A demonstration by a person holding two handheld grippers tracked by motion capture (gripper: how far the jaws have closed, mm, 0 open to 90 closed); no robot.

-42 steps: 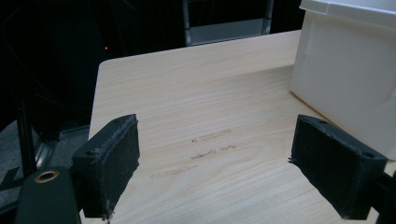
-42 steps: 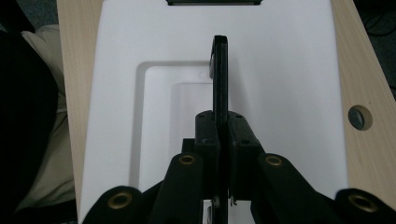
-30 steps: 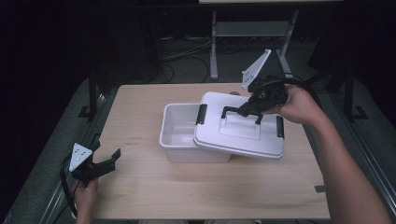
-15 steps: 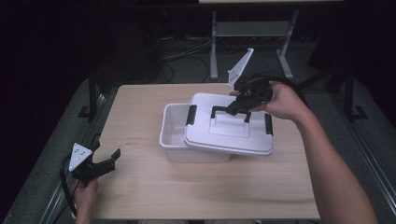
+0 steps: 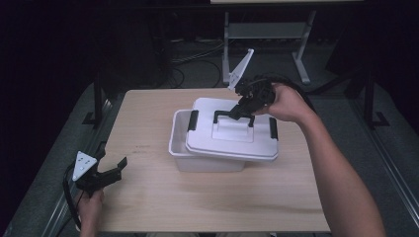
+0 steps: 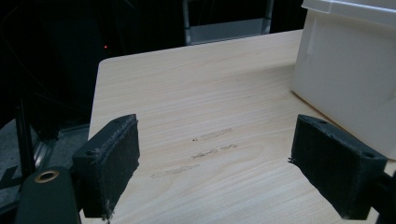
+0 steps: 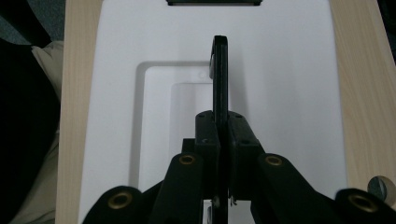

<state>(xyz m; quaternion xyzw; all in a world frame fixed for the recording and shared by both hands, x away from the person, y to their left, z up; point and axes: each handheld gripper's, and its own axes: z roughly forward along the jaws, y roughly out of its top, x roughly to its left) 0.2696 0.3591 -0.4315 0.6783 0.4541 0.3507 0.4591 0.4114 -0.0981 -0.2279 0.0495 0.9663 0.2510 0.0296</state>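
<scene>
A white lid (image 5: 232, 140) with a black handle (image 5: 233, 116) and black side latches hangs tilted over an open white box (image 5: 179, 143) at mid-table, covering most of it and overhanging its right side. My right gripper (image 5: 242, 109) is shut on the handle from the far right. In the right gripper view the pads (image 7: 219, 135) pinch the thin handle (image 7: 219, 70) above the lid (image 7: 280, 70). My left gripper (image 5: 112, 155) rests open near the table's front left corner with nothing between its jaws (image 6: 215, 172). The box wall (image 6: 345, 79) stands to its right.
The wooden table (image 5: 148, 108) has bare room left of and in front of the box. A metal stand (image 5: 267, 34) and cables lie on the dark floor beyond the far edge. Faint scuff marks (image 6: 205, 151) show on the wood.
My right gripper has carried the lid leftward and slightly down, so it now covers more of the box. The left gripper has stayed put.
</scene>
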